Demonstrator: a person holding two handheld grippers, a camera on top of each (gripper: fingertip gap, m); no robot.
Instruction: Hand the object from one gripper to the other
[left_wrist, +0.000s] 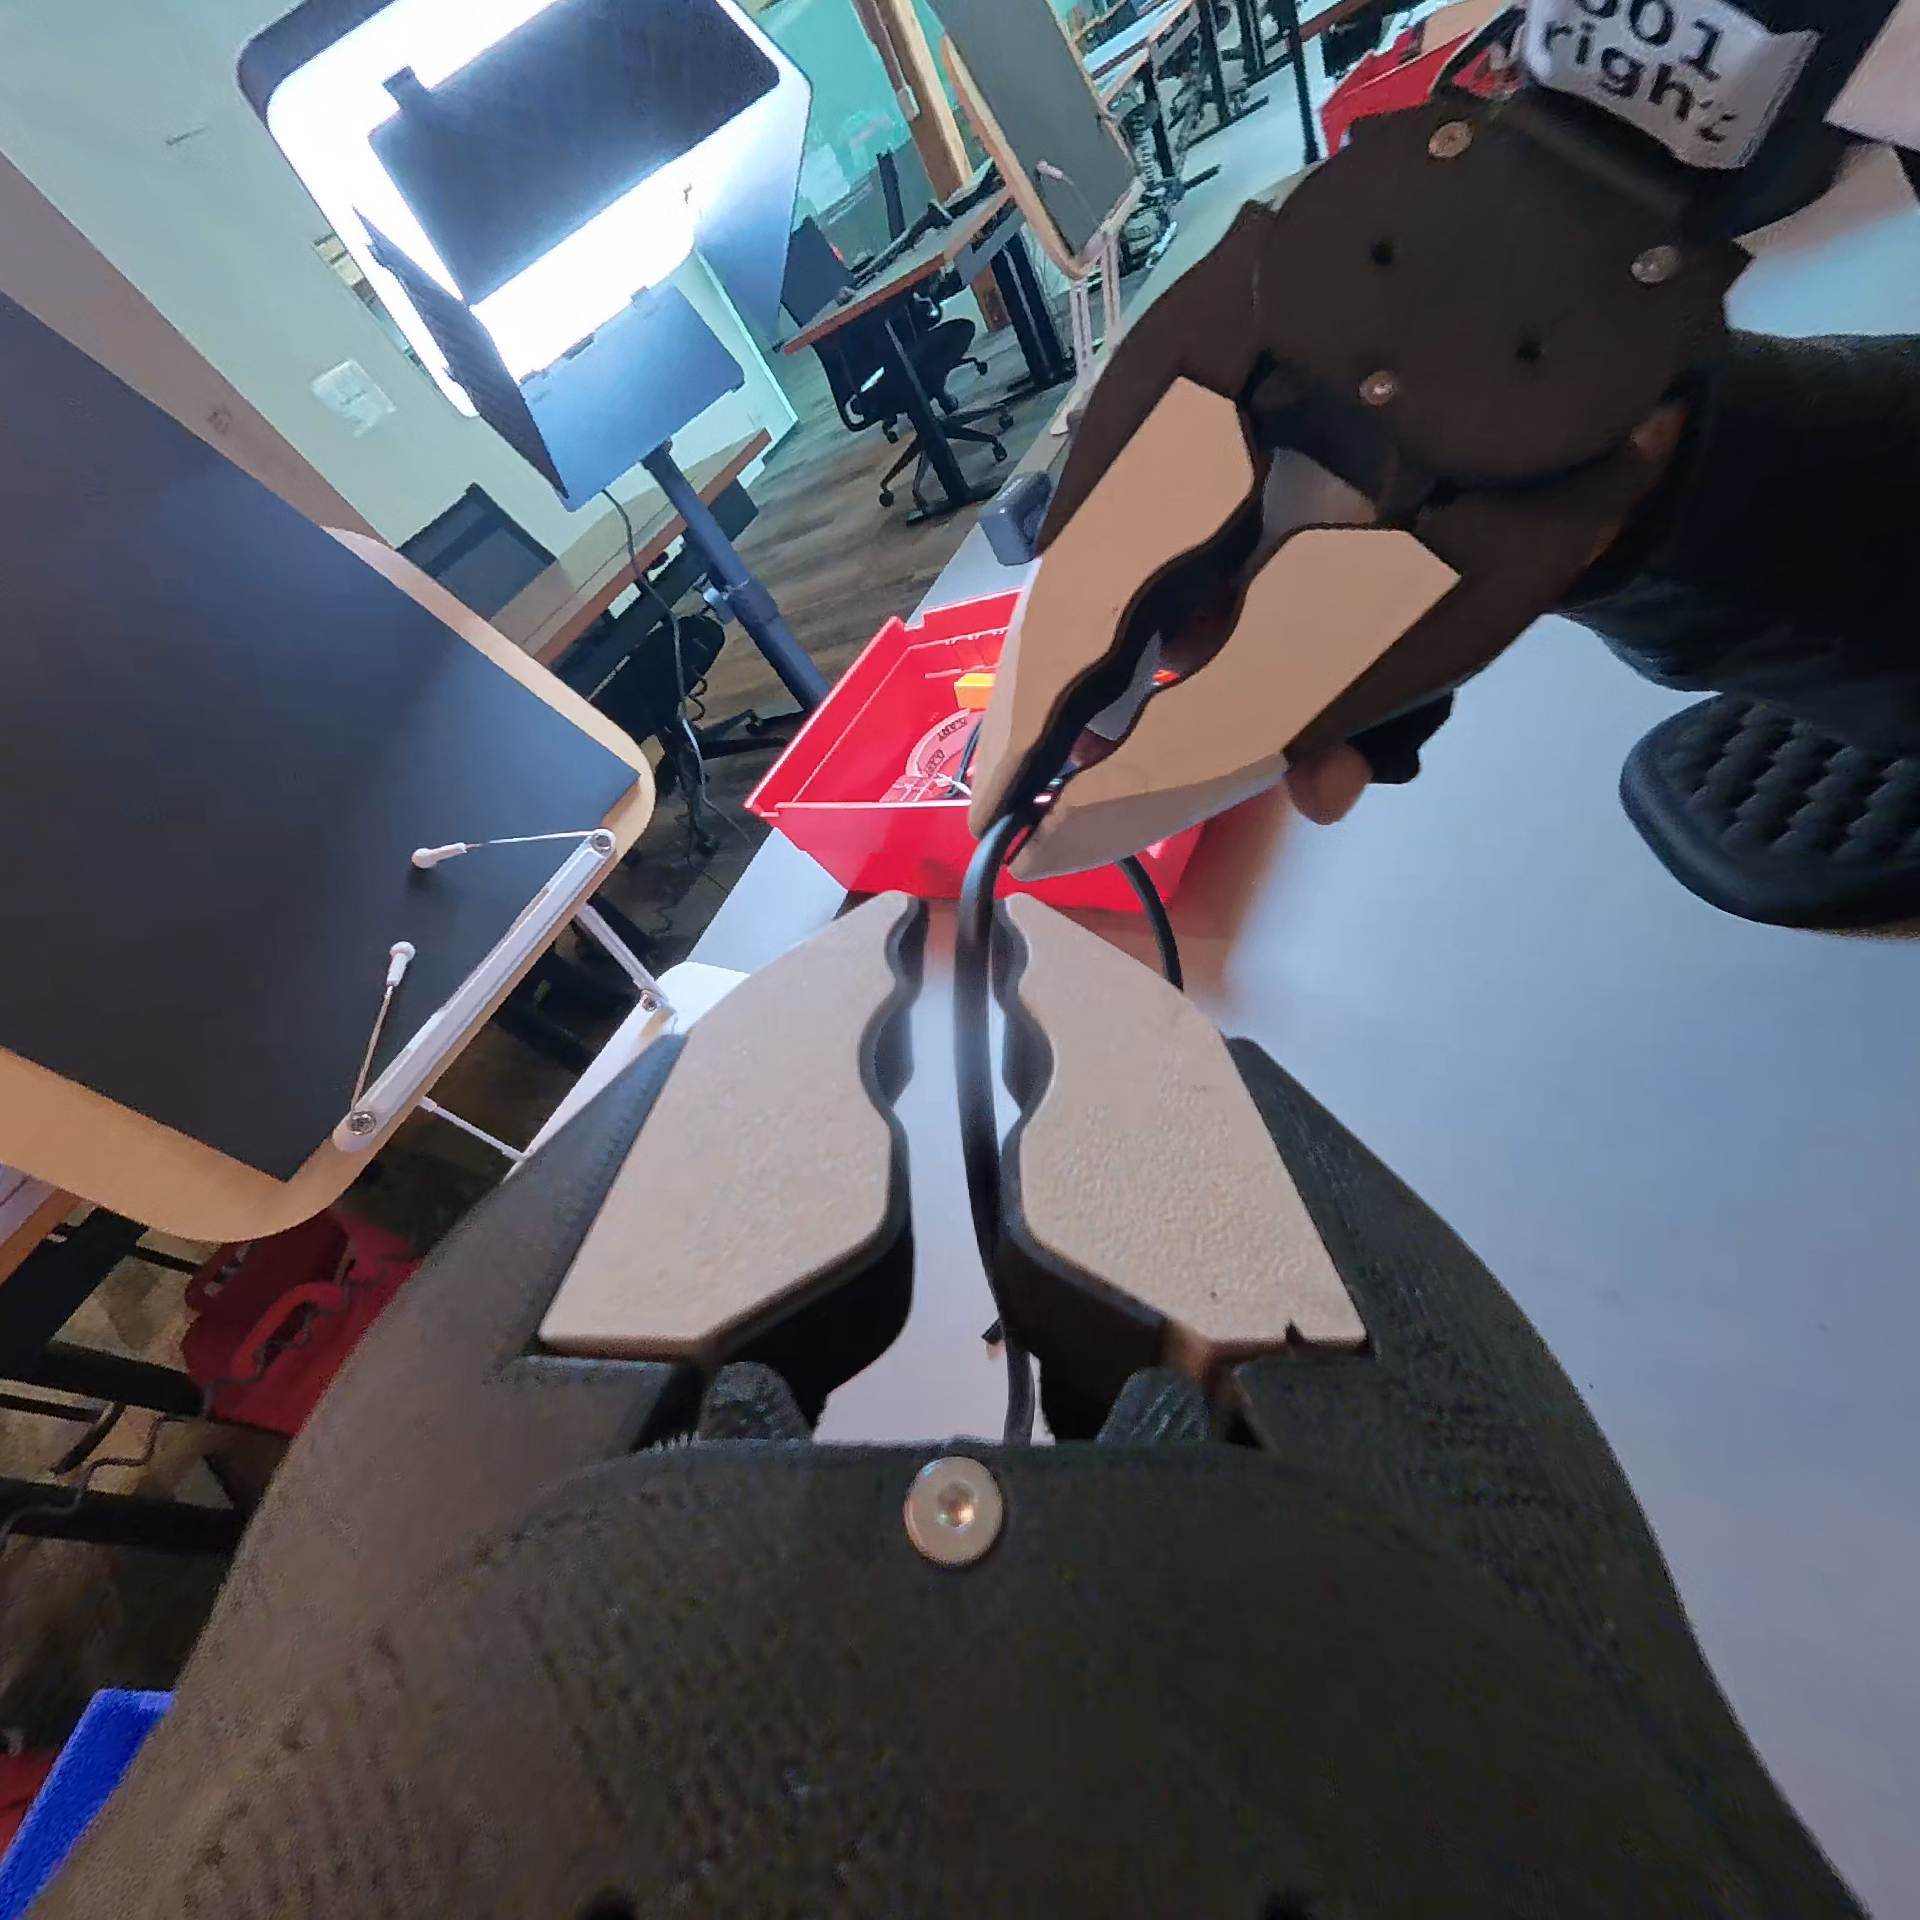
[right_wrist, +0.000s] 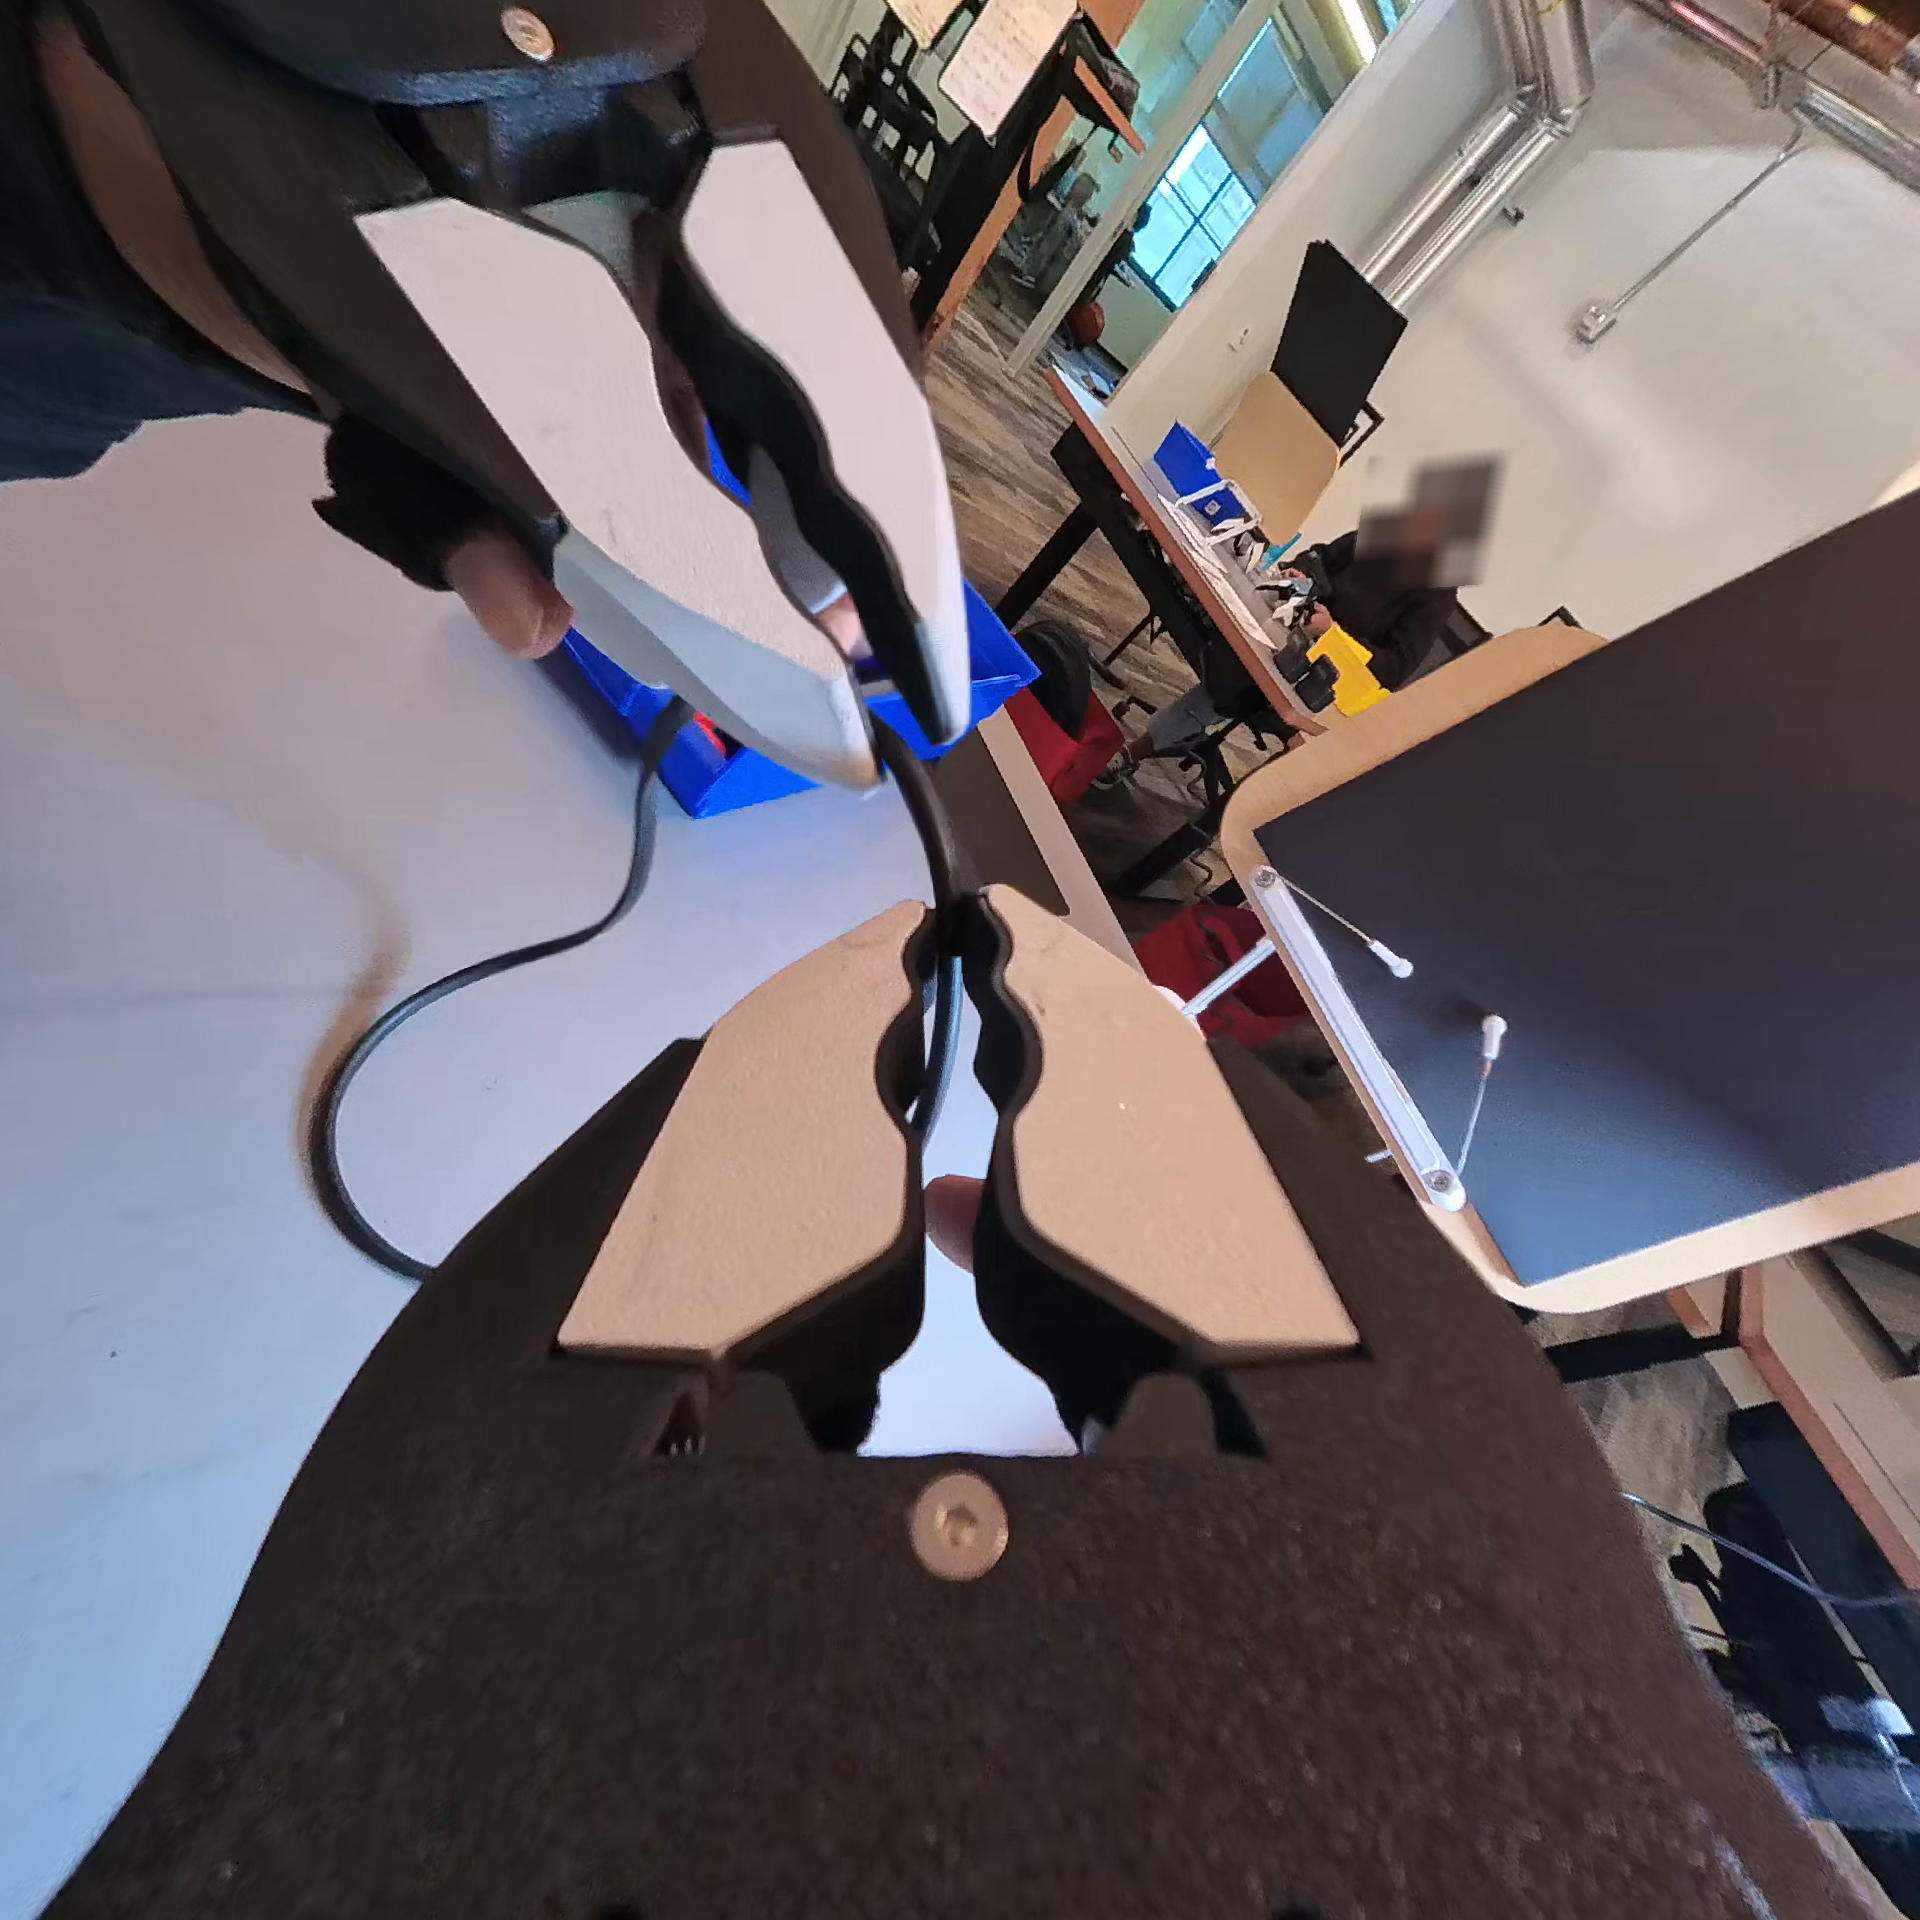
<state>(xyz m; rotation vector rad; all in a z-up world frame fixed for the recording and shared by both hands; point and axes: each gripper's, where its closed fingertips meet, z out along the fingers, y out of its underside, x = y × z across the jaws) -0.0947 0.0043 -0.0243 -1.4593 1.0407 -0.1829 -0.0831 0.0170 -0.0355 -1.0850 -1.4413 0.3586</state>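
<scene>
Black cable (left_wrist: 977, 1049) runs lengthwise, seemingly tip-pinched by right tool (left_wrist: 1023, 821).

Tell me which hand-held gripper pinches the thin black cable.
The right hand-held gripper: its tips close on the thin black cable; the left hand-held gripper stands open around it.

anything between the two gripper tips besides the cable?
No. Only a short bowed run of the black cable spans the gap from the left gripper to the right gripper; the right wrist view shows the same.
</scene>
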